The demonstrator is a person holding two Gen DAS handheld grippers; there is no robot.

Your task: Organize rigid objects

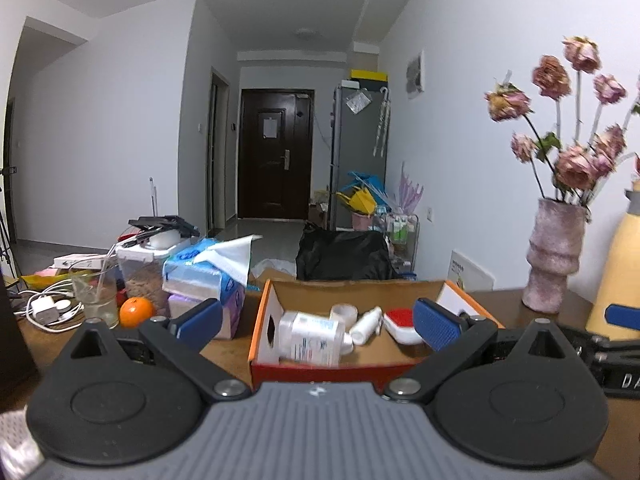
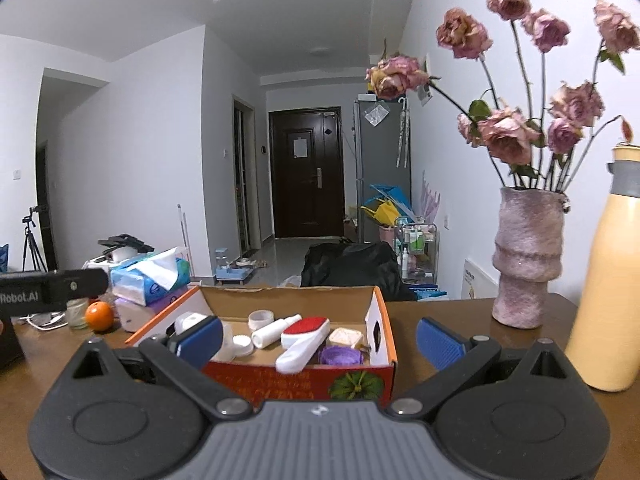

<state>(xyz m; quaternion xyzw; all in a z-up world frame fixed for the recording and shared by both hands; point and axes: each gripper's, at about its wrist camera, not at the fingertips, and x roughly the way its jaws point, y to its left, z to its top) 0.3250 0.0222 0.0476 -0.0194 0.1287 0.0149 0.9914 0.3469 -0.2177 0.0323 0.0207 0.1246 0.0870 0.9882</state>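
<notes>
An open cardboard box (image 1: pixel 264 320) (image 2: pixel 382 344) stands on the wooden table. Inside lie a clear plastic bottle (image 1: pixel 310 338), a small white spray bottle (image 1: pixel 366 326) (image 2: pixel 276 330), a white jar (image 1: pixel 343 314) (image 2: pixel 260 319), a red-and-white brush (image 1: pixel 402 324) (image 2: pixel 304 340), a purple lid (image 2: pixel 340 357) and a beige tub (image 2: pixel 345 337). My left gripper (image 1: pixel 318 324) is open and empty just in front of the box. My right gripper (image 2: pixel 318 338) is open and empty, its fingers either side of the box's near end.
A pink vase of dried roses (image 2: pixel 524 264) (image 1: pixel 554 256) and a yellow flask (image 2: pixel 608 280) (image 1: pixel 616 276) stand at the right. Tissue packs (image 1: pixel 204 276) (image 2: pixel 148 276), an orange (image 1: pixel 136 312) (image 2: pixel 99 315), a glass (image 1: pixel 94 294) and cables (image 1: pixel 44 308) crowd the left.
</notes>
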